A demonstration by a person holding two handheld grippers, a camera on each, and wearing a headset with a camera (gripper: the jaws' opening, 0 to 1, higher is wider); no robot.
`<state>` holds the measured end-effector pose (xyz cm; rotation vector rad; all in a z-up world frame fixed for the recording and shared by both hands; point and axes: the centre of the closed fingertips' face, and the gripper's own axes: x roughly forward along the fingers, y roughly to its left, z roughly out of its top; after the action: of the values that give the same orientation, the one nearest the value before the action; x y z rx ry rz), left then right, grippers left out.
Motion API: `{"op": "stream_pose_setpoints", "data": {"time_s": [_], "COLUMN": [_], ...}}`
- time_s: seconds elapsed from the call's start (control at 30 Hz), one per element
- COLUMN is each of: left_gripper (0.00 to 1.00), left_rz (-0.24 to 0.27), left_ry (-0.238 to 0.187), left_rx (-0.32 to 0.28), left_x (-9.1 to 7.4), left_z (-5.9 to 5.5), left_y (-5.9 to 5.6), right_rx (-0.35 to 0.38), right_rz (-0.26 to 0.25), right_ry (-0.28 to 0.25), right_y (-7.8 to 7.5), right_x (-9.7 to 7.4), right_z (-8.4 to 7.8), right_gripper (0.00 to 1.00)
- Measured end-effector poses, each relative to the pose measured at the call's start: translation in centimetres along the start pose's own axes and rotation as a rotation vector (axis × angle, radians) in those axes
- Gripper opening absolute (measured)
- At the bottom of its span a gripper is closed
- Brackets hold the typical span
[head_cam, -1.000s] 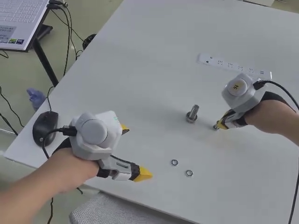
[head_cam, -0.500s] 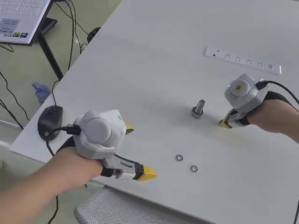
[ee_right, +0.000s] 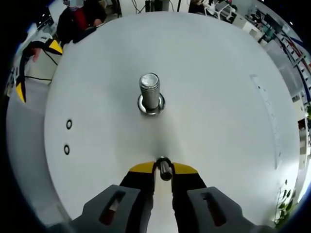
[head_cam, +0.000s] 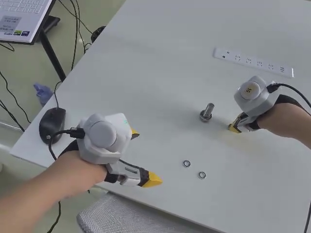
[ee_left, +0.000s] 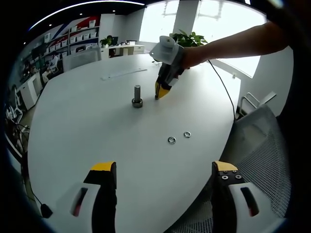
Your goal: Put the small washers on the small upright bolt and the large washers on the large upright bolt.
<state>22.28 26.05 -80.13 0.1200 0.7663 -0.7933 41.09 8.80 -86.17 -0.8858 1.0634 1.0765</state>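
My left tool (head_cam: 143,157) is nearest, at the front edge of the white table (head_cam: 160,73). Its yellow-tipped jaws stand wide apart and hold nothing. In the left gripper view the jaws frame bare tabletop.

Just beyond the left tool, two small washers (head_cam: 186,163) (head_cam: 202,175) lie flat on the table. They are close together but not touching, and neither is on a bolt. The right gripper view shows them well to the left of the bolts.

Further out to the right, my right tool (head_cam: 235,128) points down at the table. Its jaws are closed on the small bolt (ee_right: 164,166), which stands upright between the yellow tips. I cannot tell whether the bolt's foot rests on the surface.

The large bolt (head_cam: 207,112) stands upright just beside the right tool, apart from it. A wider metal ring sits at its base. I cannot tell whether that ring is the bolt's head or a washer.

At the far side a white power strip (head_cam: 252,62) lies flat. A black computer mouse (head_cam: 52,124) sits at the table's left edge, and a laptop (head_cam: 22,17) stands on a stand beyond it.
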Motion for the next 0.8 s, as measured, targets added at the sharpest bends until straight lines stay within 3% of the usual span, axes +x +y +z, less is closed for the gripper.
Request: {"op": "stream_pose_setpoints", "data": {"time_s": [0.47, 0.8], "left_gripper": [0.78, 0.80], "left_rz": [0.000, 0.008], "left_ry": [0.007, -0.013], "left_rx": [0.001, 0.002], "left_x": [0.0, 0.1], "left_z": [-0.3, 0.3], "left_y": [-0.1, -0.4], "right_rx": [-0.015, 0.000], "right_rz": [0.008, 0.018], "right_ry": [0.003, -0.017], "right_y": [-0.1, 0.0], "right_x": [-0.1, -1.0], "right_z": [-0.2, 0.3], "right_gripper": [0.19, 0.26]}}
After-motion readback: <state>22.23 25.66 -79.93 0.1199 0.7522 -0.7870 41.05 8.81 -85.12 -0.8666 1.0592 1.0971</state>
